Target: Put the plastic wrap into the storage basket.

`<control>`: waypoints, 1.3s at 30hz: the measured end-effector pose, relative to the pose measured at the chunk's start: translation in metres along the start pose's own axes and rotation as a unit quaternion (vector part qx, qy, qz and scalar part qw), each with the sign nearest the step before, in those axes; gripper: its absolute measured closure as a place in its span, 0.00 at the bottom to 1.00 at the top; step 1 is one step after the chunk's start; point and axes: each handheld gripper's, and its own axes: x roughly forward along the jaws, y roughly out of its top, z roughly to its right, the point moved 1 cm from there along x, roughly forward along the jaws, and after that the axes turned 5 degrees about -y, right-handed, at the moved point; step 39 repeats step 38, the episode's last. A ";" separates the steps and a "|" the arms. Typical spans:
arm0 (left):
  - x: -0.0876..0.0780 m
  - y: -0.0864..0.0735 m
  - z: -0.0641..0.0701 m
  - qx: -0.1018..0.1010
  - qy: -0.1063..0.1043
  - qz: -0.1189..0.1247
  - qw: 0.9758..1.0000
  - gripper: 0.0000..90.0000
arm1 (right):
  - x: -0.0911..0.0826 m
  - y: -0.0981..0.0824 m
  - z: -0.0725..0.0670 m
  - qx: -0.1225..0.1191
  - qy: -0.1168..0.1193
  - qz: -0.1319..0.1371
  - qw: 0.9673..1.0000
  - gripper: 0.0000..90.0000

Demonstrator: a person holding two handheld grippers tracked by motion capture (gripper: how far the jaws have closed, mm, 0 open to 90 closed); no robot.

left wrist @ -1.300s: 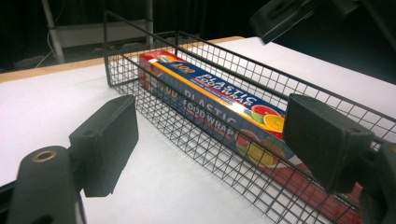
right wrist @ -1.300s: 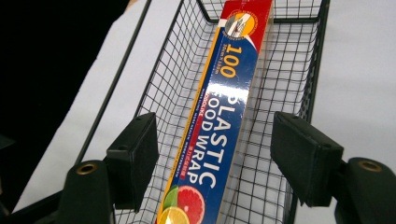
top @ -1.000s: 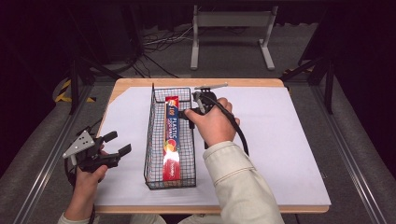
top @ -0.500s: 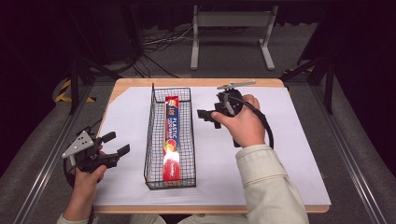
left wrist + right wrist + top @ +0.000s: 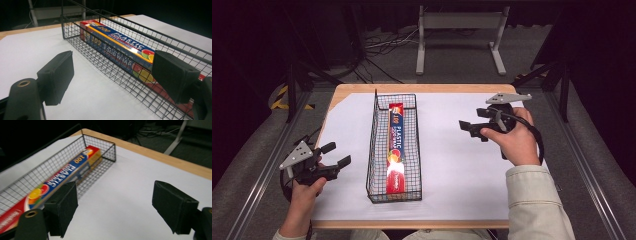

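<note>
Wire-mesh basket (image 5: 377, 150) holds long glossy box (image 5: 395, 145); both hand-held grippers' jaws apart.

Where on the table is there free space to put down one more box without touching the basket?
Two bare patches of white sheet: the wide one between the wire basket and the right claw, and a narrower strip between the basket and the left claw. The basket itself is crowded; the plastic wrap box runs nearly its whole length.
</note>
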 end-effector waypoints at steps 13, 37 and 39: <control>0.012 -0.006 0.002 0.004 -0.002 -0.024 1.000 0.21 | -0.010 -0.064 0.053 -0.044 -0.021 0.055 0.997 0.22; 0.018 -0.016 -0.004 0.002 0.002 -0.042 0.999 0.20 | 0.005 -0.145 0.067 -0.031 -0.008 0.031 0.999 0.23; 0.018 -0.016 -0.004 0.001 0.001 -0.042 0.999 0.20 | 0.003 -0.144 0.067 -0.032 -0.007 0.034 0.999 0.23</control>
